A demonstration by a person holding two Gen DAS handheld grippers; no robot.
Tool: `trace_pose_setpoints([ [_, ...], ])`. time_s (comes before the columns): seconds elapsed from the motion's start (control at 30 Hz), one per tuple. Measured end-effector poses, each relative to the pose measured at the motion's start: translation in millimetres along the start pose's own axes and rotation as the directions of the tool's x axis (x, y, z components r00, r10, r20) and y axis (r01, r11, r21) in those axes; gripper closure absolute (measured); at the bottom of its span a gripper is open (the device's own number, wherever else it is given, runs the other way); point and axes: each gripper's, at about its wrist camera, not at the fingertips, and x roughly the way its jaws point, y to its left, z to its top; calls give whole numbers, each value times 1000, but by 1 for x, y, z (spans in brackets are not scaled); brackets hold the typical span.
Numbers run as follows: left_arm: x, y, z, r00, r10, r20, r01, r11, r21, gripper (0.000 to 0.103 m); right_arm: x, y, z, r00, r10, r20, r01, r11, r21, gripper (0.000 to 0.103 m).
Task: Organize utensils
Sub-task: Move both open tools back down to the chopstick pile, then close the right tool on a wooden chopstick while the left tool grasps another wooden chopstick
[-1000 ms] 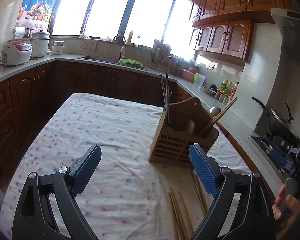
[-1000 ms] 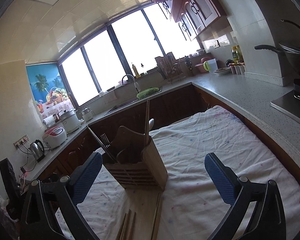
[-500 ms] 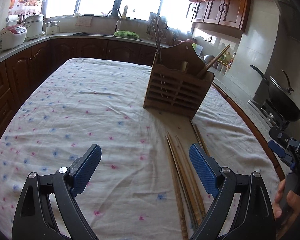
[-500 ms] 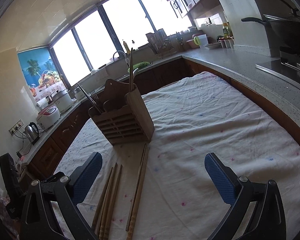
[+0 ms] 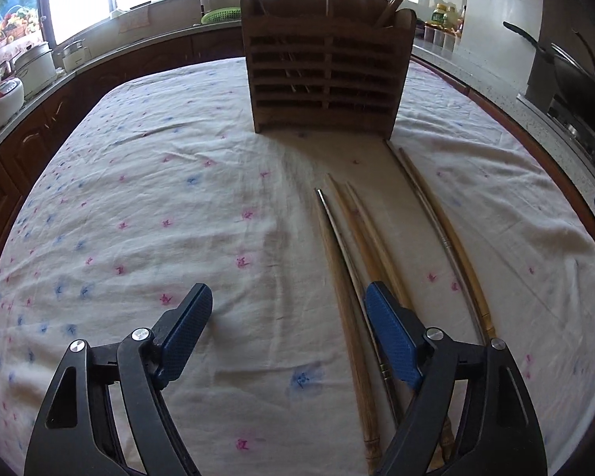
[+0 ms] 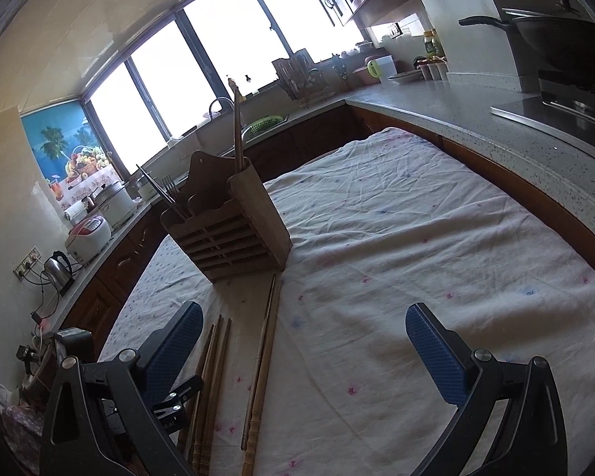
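Your chopsticks (image 5: 349, 277) lie loose on the cloth-covered counter (image 5: 139, 198), tips pointing toward the wooden utensil holder (image 5: 325, 75) that stands upright just past them. They fall into two groups: a cluster of several sticks side by side, and, a little apart on the right of the left wrist view, a pair (image 5: 448, 238) whose far tips almost touch the holder's base. Lying lengthwise in line with the holder, they look easy to lift and tip straight into a compartment.

The holder already carries some utensils: a fork and thin sticks (image 6: 166, 194) in its left compartment and one tall stick (image 6: 237, 131) in the right, as the right wrist view shows them.

Your left hand-held gripper (image 5: 285, 325) is angled down over the near ends of the cluster. Its jaws are closing but still wide, with bare cloth between them; the right pad sits over the cluster's sticks and nothing is gripped. You would likely need to shift right so a stick falls between the pads.

Your right hand-held gripper (image 6: 305, 341) hangs wide open and empty above the cloth, with the pair between its jaws but lower, and untouched.

Behind, the kitchen worktop (image 6: 496, 127) and windows (image 6: 226, 51) ring the scene.
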Motion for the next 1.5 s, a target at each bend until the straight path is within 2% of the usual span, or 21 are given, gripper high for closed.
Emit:
trace_pose_setpoints([
  [0.13,-4,21,-6,1000,0,-14,0,1000,-7,19,1,1,1,1000,2,-3,-2,1000,-3,0],
  [0.27,-11,45,-10,998,52,-26,-53,998,-31,21,9,9,-1,1000,16,-23,-17,999,-40,0],
  [0.4,-18,67,-7,1000,-5,-8,4,994,-108,23,35,28,-6,995,20,-100,-33,991,-133,5],
  [0.43,-20,68,-6,1000,-16,1,16,993,-117,23,45,34,-8,992,16,-129,-37,986,-164,14],
  [0.47,-22,68,-4,1000,-21,11,22,993,-118,23,56,39,-10,987,10,-158,-39,982,-184,31],
  [0.5,-23,67,-1,999,-24,20,27,993,-113,23,68,43,-12,981,0,-192,-38,980,-197,39],
  [0.57,-23,64,2,999,-24,28,27,994,-105,23,92,48,-14,968,-17,-251,-37,977,-211,64],
  [0.7,-15,63,9,999,-29,18,30,994,-109,23,129,59,-18,945,-38,-326,-47,967,-250,73],
  [0.77,-11,64,11,1000,-29,10,30,993,-113,23,143,63,-22,933,-76,-352,-29,958,-284,93],
  [0.83,-9,65,12,999,-33,10,34,993,-114,23,144,63,-25,931,-111,-347,-3,950,-312,97],
  [0.97,-6,67,11,999,-43,2,43,992,-122,23,124,52,-34,924,-90,-371,-40,944,-328,98],
  [1.07,-5,69,10,999,-41,-1,41,991,-127,23,101,46,-45,922,-117,-369,-33,926,-376,98],
  [1.13,-5,71,11,999,-47,5,47,990,-132,23,91,37,-45,921,-120,-372,-24,932,-361,97],
  [1.23,0,69,16,999,-51,3,51,990,-129,23,95,29,-37,923,-126,-364,-2,943,-333,95],
  [1.27,1,68,18,999,-53,1,53,991,-126,24,99,27,-33,923,-123,-365,2,949,-314,91],
  [1.33,4,63,22,998,-61,-1,61,992,-112,28,109,28,-26,922,-100,-373,-13,957,-289,90],
  [1.37,7,61,25,998,-61,-10,60,993,-100,33,115,31,-23,923,-98,-372,-15,957,-290,90],
  [1.4,10,58,27,998,-64,-22,61,994,-90,46,120,34,-21,923,-102,-372,-14,955,-295,89],
  [1.43,14,57,30,997,-71,-39,67,994,-86,54,126,36,-19,919,-104,-381,-17,953,-301,88],
  [1.47,19,55,32,995,-86,-58,81,993,-86,69,133,37,-19,914,-105,-393,-21,952,-304,88],
  [1.5,24,54,32,992,-99,-78,92,992,-86,74,135,38,-18,916,-105,-388,-21,951,-308,88],
])
